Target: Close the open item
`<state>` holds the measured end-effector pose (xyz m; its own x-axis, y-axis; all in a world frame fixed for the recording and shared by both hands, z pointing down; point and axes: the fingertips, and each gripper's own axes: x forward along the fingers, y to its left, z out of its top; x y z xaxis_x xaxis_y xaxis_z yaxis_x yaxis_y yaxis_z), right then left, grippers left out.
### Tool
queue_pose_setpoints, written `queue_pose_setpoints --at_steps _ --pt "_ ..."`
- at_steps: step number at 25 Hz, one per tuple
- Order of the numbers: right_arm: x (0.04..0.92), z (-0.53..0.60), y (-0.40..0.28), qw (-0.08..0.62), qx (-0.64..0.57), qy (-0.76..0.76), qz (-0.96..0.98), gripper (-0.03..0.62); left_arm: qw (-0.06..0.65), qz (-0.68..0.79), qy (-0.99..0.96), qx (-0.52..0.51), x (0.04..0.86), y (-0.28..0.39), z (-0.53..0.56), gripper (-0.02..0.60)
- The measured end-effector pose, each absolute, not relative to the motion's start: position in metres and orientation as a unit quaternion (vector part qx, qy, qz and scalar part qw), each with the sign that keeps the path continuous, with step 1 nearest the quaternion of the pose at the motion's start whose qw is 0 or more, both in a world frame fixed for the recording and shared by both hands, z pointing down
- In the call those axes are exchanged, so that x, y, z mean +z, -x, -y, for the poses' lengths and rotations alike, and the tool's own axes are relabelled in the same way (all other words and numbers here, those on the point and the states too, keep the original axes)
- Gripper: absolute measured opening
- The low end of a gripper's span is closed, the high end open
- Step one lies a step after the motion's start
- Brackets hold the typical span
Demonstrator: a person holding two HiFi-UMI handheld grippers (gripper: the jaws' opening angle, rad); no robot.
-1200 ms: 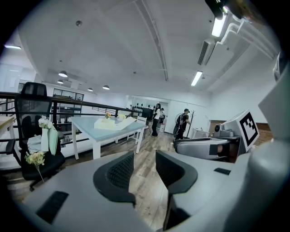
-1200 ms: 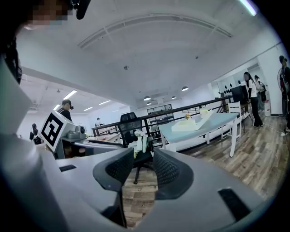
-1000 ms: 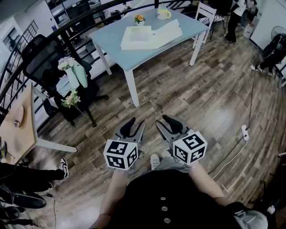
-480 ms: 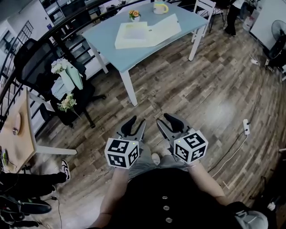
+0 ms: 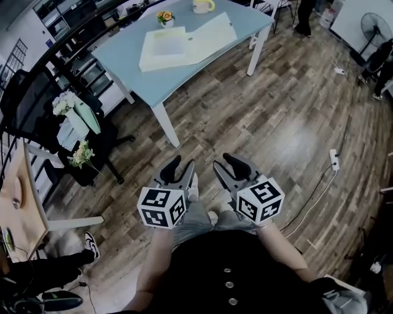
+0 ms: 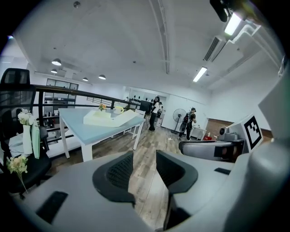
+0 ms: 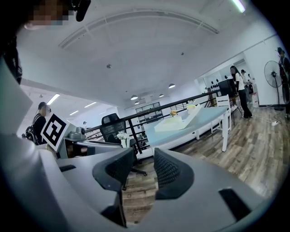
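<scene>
The flat white rectangular box (image 5: 184,44) lies lid-open on the smooth pale-blue surface (image 5: 126,64) near a yellow mug (image 5: 201,5), its contents too small to tell, well apart from your left hand-held gripper (image 5: 181,168) and right hand-held gripper (image 5: 228,167), both with ribbed black pads (image 6: 120,172) parted, holding nothing.

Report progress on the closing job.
Done: nothing; the white box lies open on the blue table. In hand: left gripper and right gripper, jaws apart and empty, are over the floor, short of the table. Left: reach the box and fold its lid shut.
</scene>
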<state>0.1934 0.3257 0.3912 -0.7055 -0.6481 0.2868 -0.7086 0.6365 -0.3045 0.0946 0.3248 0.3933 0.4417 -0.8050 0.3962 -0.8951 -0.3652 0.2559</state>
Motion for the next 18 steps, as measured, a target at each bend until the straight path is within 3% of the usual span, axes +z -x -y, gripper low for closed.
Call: queue_pose_setpoints --at_steps 18 --pt "0.382 -0.154 -0.136 0.062 0.196 -0.439 0.875 0.147 0.208 0.48 -0.847 0.098 0.376 -0.02 -0.147 0.161"
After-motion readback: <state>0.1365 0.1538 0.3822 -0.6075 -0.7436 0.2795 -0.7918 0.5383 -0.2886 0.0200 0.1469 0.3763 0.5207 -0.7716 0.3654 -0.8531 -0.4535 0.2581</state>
